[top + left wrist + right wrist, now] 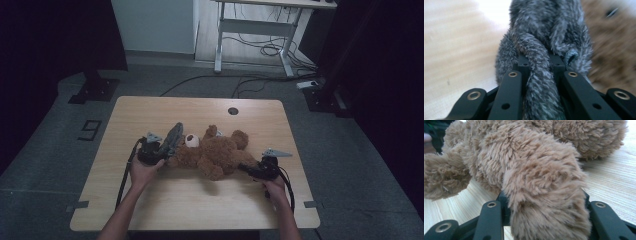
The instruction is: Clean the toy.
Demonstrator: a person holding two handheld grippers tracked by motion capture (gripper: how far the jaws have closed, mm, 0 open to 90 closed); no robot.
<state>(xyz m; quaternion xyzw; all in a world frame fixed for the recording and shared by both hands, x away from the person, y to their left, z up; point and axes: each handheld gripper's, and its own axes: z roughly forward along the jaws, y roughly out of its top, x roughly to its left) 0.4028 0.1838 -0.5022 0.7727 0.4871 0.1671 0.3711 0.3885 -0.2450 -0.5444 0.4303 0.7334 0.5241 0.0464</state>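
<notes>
A brown teddy bear (215, 152) lies on its back across the middle of the wooden table (175, 200), head to the left. A strip of grey furry fabric (173, 137) stands up beside the bear's head. My left gripper (167, 150) is shut on it. In the left gripper view the grey fabric (541, 32) is pinched between the black jaws of the left gripper (539, 65), with the bear (614, 50) blurred to the right. My right gripper (247, 168) is shut on one of the bear's legs (544, 182), which bulges between the jaws of the right gripper (544, 202).
A round cable hole (233, 111) sits near the table's far edge. Beyond the table stand a white desk frame (220, 45) with loose cables (265, 50) and black stand bases (95, 90) on the grey floor. A figure 9 (89, 130) is taped left of the table.
</notes>
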